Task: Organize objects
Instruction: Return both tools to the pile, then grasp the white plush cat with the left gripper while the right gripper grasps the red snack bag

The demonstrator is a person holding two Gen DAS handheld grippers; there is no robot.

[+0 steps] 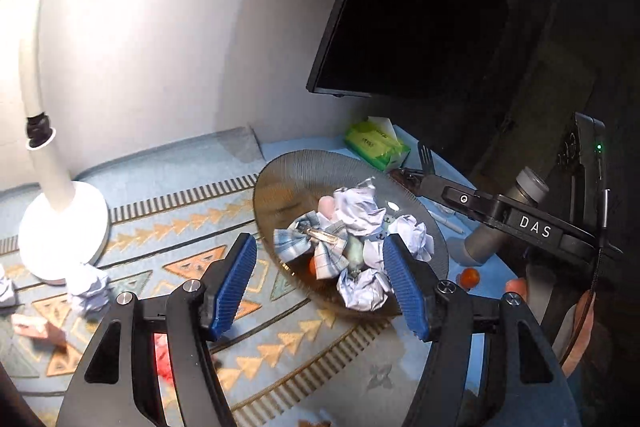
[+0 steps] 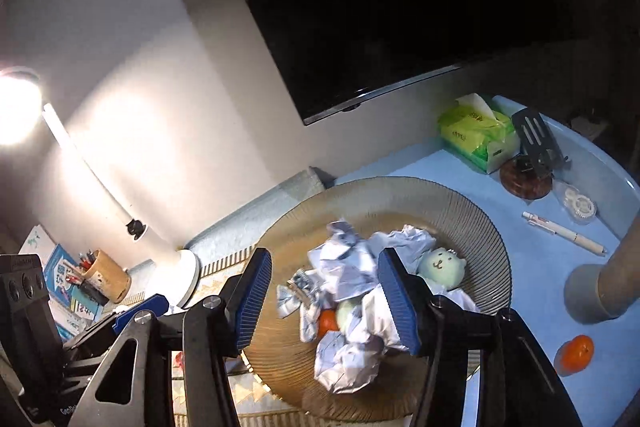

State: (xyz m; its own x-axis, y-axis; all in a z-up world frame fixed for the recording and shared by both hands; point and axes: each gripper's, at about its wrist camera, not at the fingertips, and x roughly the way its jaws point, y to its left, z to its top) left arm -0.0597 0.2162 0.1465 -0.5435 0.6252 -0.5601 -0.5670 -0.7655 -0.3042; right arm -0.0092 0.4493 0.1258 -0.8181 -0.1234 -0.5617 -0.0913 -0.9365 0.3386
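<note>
Plate (image 2: 460, 203) of gathered clutter on table (image 2: 532, 267), both sets of jaws standing open and empty over it.

Ribbed brown plate sits at table centre, holding several crumpled paper balls (image 1: 362, 289), a plaid bow hair clip (image 1: 316, 247), a pale green plush toy (image 2: 442, 263) and an orange fruit (image 2: 328, 321). Hair clip's metal bar lies with its long axis roughly across the left wrist view, tilted slightly down to the right. Left gripper (image 1: 320, 283) hovers at the plate's near rim, gripping nothing. Right gripper (image 2: 326, 301) hangs above the pile, likewise gripping nothing. A second orange fruit (image 2: 576, 353) lies off the plate on the blue cloth, well apart from a pen (image 2: 564, 233) whose long axis runs diagonally.
</note>
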